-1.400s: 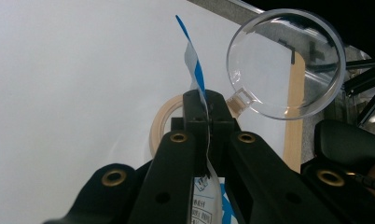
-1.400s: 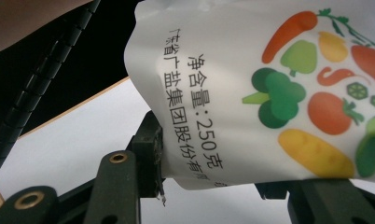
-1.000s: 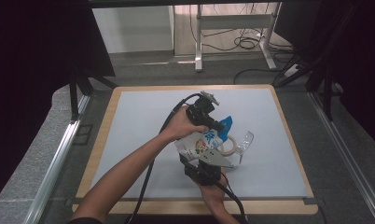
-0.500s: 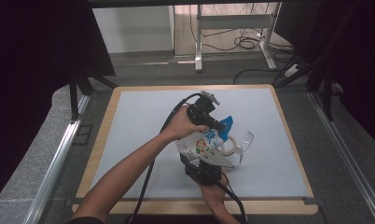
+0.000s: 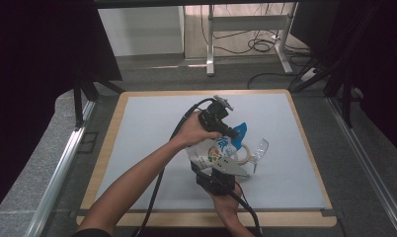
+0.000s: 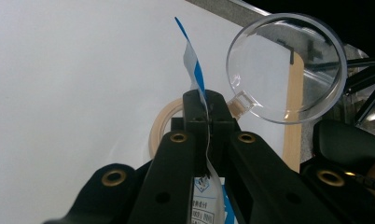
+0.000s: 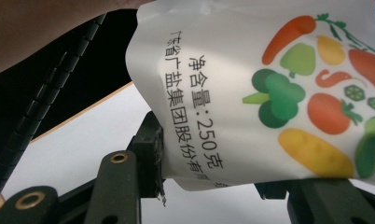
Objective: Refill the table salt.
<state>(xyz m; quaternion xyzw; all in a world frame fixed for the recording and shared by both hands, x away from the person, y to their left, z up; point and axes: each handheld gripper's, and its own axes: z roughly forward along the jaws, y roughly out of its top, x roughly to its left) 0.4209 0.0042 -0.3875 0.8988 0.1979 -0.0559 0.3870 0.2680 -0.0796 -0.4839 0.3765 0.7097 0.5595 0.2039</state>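
Above the middle of the grey mat (image 5: 152, 143), the salt pouch (image 5: 214, 150) is unchanged from a second ago, pinched at its top by the left gripper (image 6: 205, 109) and clamped at its bottom by the right gripper (image 7: 213, 179), so pouring into the jar (image 5: 246, 153) has not begun.

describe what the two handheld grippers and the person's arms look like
Both are black. The left gripper has two angular jaws with brass-coloured rivets and square pads. The right gripper has the same jaws and carries a grey three-cornered plate on top. A thick black cable trails from each. The forearms are bare, with no sleeves in view.
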